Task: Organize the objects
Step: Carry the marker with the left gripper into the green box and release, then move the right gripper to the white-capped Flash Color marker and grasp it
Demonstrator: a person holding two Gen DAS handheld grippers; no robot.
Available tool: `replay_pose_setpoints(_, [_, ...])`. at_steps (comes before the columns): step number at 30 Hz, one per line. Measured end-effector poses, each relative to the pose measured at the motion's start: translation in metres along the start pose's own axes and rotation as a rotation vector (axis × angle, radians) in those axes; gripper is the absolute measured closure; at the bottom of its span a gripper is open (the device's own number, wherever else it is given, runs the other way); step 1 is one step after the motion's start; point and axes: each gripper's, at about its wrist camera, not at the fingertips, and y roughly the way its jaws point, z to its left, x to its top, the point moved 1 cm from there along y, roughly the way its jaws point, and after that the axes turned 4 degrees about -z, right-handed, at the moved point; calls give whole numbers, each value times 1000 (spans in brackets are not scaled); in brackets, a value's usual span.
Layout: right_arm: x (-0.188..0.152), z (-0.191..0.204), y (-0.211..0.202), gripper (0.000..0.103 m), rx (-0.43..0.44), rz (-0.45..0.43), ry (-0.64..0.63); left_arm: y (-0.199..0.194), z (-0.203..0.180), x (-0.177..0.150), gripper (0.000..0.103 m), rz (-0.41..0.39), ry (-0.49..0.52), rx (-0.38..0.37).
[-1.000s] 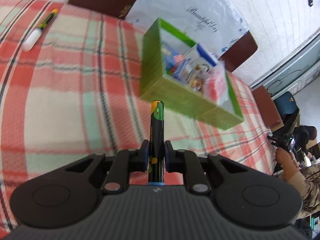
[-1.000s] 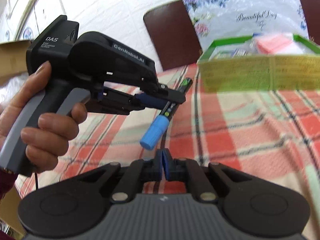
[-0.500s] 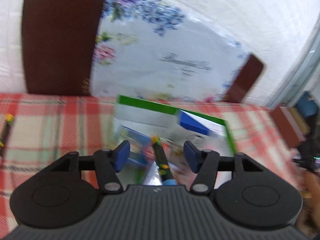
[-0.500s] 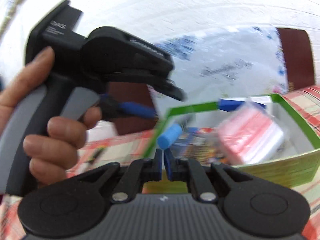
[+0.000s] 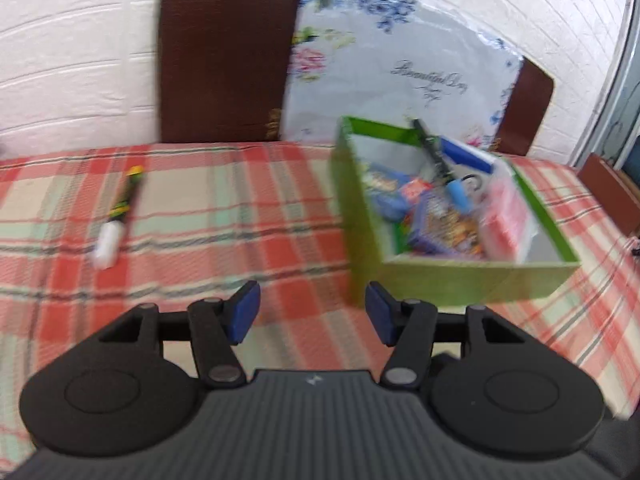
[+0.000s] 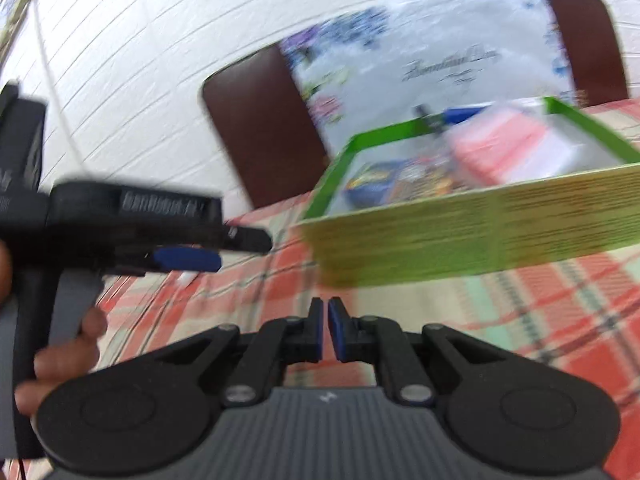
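Note:
A green box point(image 5: 472, 272) stands on the plaid tablecloth, right of centre, and also shows in the right wrist view point(image 6: 480, 232). A black marker with a blue cap point(image 5: 444, 168) lies inside it, leaning on the far wall, among snack packets and a pink packet point(image 5: 504, 224). A second marker with a white cap point(image 5: 118, 216) lies on the cloth at the left. My left gripper point(image 5: 312, 312) is open and empty, in front of the box. My right gripper point(image 6: 325, 330) is shut and empty, near the box's front wall.
Two dark brown chair backs point(image 5: 224, 56) and a floral plastic sheet point(image 5: 400, 72) stand behind the table against a white brick wall. The left hand-held gripper's body point(image 6: 132, 224) fills the left of the right wrist view.
The left gripper opened and let the blue-capped marker go into the green box, then drew back and left. The right gripper stayed shut and pulled back a little.

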Motion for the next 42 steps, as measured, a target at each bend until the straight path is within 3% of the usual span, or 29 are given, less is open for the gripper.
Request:
replay_pose_setpoints(7, [-13,64,59,94,101,119,-83,-21,108,-38,44,1,-41,287])
replay_pose_setpoints(10, [-22,87,89,93,117,181,-105,-29,153,-49,43,7,-97,365])
replay_pose_setpoints(13, [-20,101,115,91,132,189,-76,-39,181,-55,43,-36,-91,421])
replay_pose_setpoints(15, [-17,110,129,87,140,194,-48,-42,197,-59,39,-71,-103,432])
replay_pose_setpoints(17, [-11,114,146,83,134,189,-9,-40,209,-62,29,-106,-101,444])
replay_pose_setpoints(20, [-3,119,168,78,81,167,57,-39,220,-65,21,-130,-151,439])
replay_pose_setpoints(23, [4,130,182,71,32,147,54,-38,218,-66,20,-143,-153,440])
replay_pose_setpoints(25, [8,140,191,61,19,135,24,-38,218,-68,20,-151,-152,441])
replay_pose_setpoints(31, [18,172,228,55,9,155,-67,-38,218,-70,20,-164,-154,440])
replay_pose_setpoints(36, [7,194,250,64,-63,151,-302,-38,219,-71,20,-168,-158,436])
replay_pose_setpoints(39, [8,183,243,84,-34,158,-269,-38,219,-70,20,-168,-157,437])
replay_pose_setpoints(42, [3,176,228,84,-6,157,-285,-38,219,-70,20,-167,-156,437])
